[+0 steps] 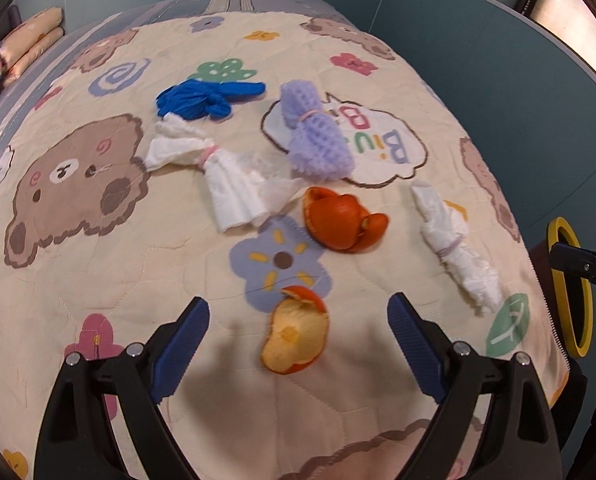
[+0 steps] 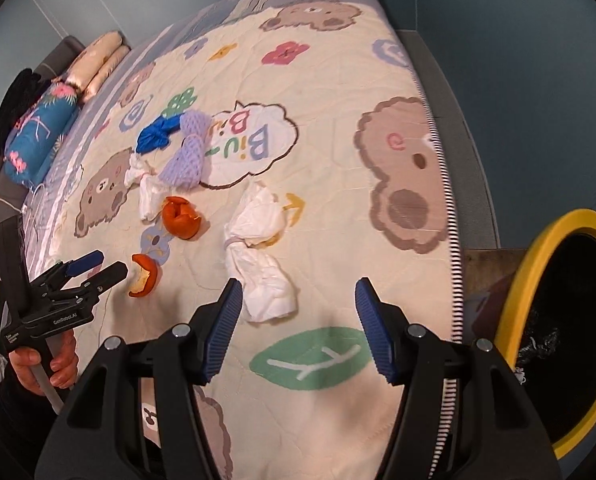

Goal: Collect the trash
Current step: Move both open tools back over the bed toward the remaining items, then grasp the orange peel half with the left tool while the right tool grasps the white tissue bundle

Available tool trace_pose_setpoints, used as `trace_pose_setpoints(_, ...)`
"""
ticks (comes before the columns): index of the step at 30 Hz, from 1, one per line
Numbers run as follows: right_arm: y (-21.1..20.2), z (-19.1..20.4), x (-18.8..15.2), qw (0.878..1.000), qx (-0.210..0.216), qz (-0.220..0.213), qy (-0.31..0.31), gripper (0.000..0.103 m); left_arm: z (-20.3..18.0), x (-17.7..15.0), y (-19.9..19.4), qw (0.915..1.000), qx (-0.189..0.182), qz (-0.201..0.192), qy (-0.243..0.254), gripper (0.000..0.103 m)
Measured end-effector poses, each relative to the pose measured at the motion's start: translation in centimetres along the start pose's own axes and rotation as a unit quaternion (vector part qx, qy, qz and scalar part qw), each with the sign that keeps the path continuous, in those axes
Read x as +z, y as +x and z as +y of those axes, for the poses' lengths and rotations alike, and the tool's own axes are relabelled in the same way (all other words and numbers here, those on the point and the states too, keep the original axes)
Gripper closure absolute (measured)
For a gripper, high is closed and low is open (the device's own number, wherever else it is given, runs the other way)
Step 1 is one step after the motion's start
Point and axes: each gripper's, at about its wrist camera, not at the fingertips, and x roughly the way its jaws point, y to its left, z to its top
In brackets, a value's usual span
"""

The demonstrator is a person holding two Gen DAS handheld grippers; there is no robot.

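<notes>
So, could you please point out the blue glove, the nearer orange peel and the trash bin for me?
blue glove (image 1: 202, 100): left wrist view, on its knotted middle.
nearer orange peel (image 1: 296, 336): left wrist view, on its pale inner side.
trash bin (image 2: 538, 248): right wrist view, on its yellow rim.

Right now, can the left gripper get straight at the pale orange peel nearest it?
Probably yes. The left gripper has its jaws wide open, and the orange peel lies between them on the quilt, with nothing lying over it or in the way.
</notes>
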Motion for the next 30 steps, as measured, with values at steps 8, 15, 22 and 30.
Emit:
trace_pose_setpoints(8, 4.3, 2.6, 1.1, 0.999, -0.002, 0.037, -0.022, 0.047, 1.7, -0.6, 2.1, 0.9997, 0.0, 0.018, -0.015, 0.016)
trace_pose_setpoints(15, 7.1, 4.1, 1.4, 0.998, -0.007, 0.057, -0.038, 0.047, 1.8, 0.0, 3.7, 0.9994, -0.002, 0.024, -0.022, 0.016)
trace_pose_setpoints(22, 8.8, 4.8, 1.6, 0.996, -0.014, 0.067, -0.052, 0.047, 0.4, 0.2, 4.9, 0.9995, -0.002, 0.032, -0.004, 0.025)
trace_pose_setpoints(30, 10.1, 4.3, 1.6, 0.995, -0.032, 0.077, -0.056, 0.059, -0.1, 0.0, 6.0, 0.9989, 0.024, 0.037, 0.015, 0.073)
